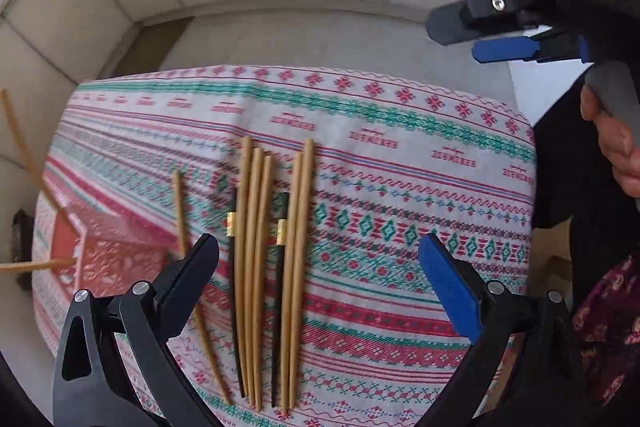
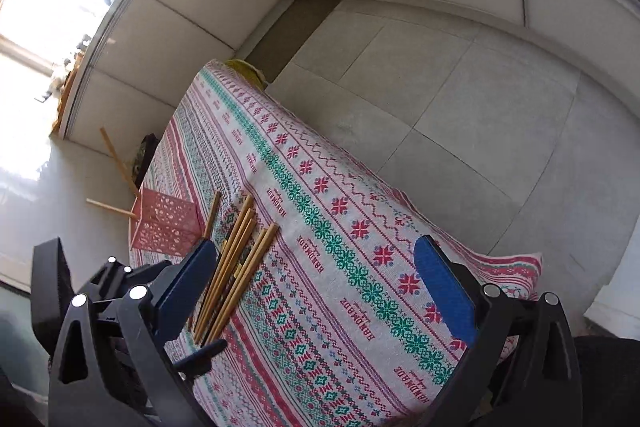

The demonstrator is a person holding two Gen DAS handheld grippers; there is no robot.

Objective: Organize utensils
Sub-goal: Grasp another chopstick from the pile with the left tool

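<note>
In the left wrist view, the left hand-held gripper [image 1: 318, 269] is seen spread wide and empty above a desk [image 1: 440, 195] covered by a patterned cloth. A row of wooden chopsticks [image 1: 256, 267] lies between its fingers, running from 12 to 6 o'clock, with two black chopsticks [image 1: 280, 287] carrying gold bands mixed among them. One single wooden chopstick [image 1: 180, 211] lies apart at 9 o'clock of the row. A red perforated basket [image 1: 108, 251], with two sticks already leaning out of it, stands at 9 o'clock in the frame. The right hand-held gripper [image 1: 476, 39] is seen at 2 o'clock, its fingers nearly together with nothing visible between them.

In the right wrist view, the right hand-held gripper [image 2: 316, 279] appears released and empty; the chopsticks [image 2: 236, 259] lie by its left finger, and the basket [image 2: 164, 223] is at 10 o'clock.

The sticks are judged light, stiff, smooth and prone to rolling. A pinch across the thicker upper half, near mid-length, would probably keep one from pivoting.
</note>
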